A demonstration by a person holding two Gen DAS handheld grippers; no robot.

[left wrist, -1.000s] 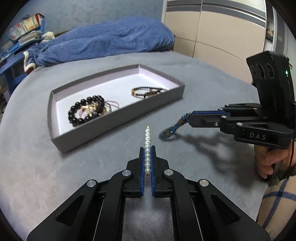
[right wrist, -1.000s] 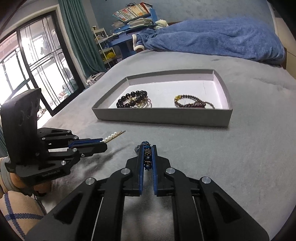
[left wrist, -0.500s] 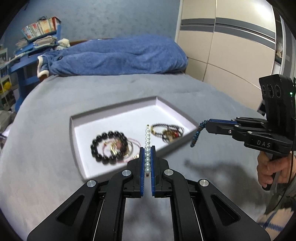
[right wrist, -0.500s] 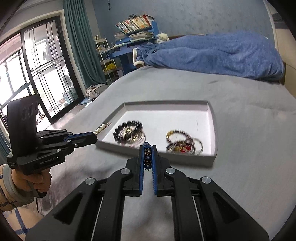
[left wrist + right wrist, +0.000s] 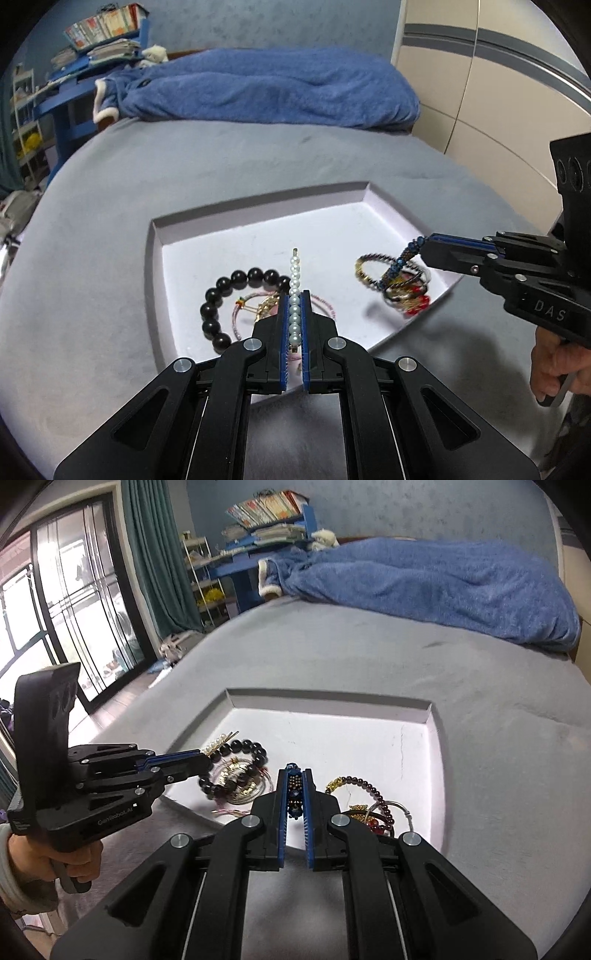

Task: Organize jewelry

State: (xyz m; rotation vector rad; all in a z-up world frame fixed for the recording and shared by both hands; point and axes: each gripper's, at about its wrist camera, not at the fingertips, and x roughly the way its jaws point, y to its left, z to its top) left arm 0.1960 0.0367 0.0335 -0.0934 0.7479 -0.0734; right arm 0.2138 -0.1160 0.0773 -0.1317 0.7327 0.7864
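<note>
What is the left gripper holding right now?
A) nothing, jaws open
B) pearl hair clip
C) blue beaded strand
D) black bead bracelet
B: the left gripper is shut on the pearl hair clip, its row of pearls sticking out past the fingertips above the tray; the black bead bracelet lies in the tray, and the blue beaded strand hangs from the right gripper.

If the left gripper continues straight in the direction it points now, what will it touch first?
Probably the black bead bracelet lying in the tray. The left gripper, shut on the pearl hair clip, points down at that heap, though depth is unclear.
</note>
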